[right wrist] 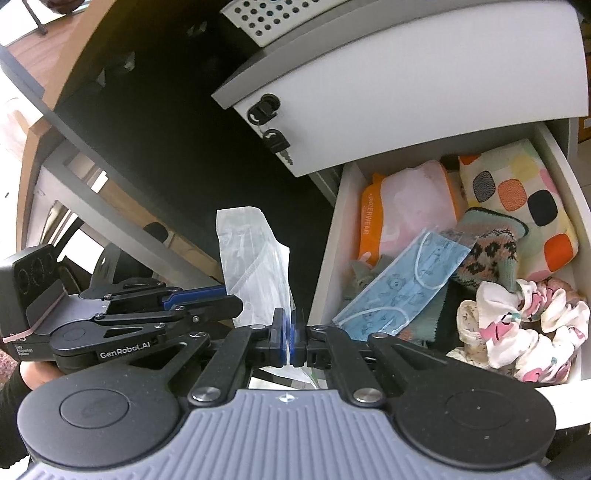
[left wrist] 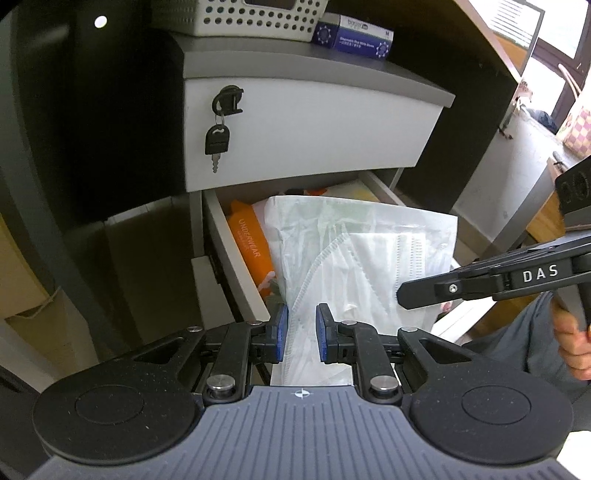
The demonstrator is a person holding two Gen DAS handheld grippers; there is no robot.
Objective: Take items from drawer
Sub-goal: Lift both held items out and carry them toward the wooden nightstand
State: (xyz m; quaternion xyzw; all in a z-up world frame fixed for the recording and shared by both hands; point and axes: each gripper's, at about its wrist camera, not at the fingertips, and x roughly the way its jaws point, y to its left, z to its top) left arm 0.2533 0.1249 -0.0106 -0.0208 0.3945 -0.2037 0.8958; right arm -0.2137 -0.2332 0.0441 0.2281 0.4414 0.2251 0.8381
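Observation:
A clear packet of white face masks (left wrist: 369, 251) hangs over the front of the open drawer (left wrist: 236, 266). My left gripper (left wrist: 303, 332) is shut on its near edge, blue pads pressing the plastic. My right gripper (left wrist: 400, 295) comes in from the right and touches the packet's right side. In the right wrist view, my right gripper (right wrist: 291, 332) is shut on a thin plastic edge of the packet (right wrist: 255, 258), with my left gripper (right wrist: 236, 299) beside it. The drawer (right wrist: 325, 240) still holds an orange underwear pack (right wrist: 373, 218), a wrapped blue mask (right wrist: 402, 280), a spotted pouch (right wrist: 517, 199), a knit sock (right wrist: 487, 251) and a scrunchie (right wrist: 524, 325).
The shut top drawer above has keys (left wrist: 218, 136) hanging from its lock. A white perforated basket (left wrist: 258, 18) and a blue glove box (left wrist: 354, 33) sit on the cabinet top. A person's hand (left wrist: 572, 343) grips the right tool. Dark desk space lies left of the cabinet.

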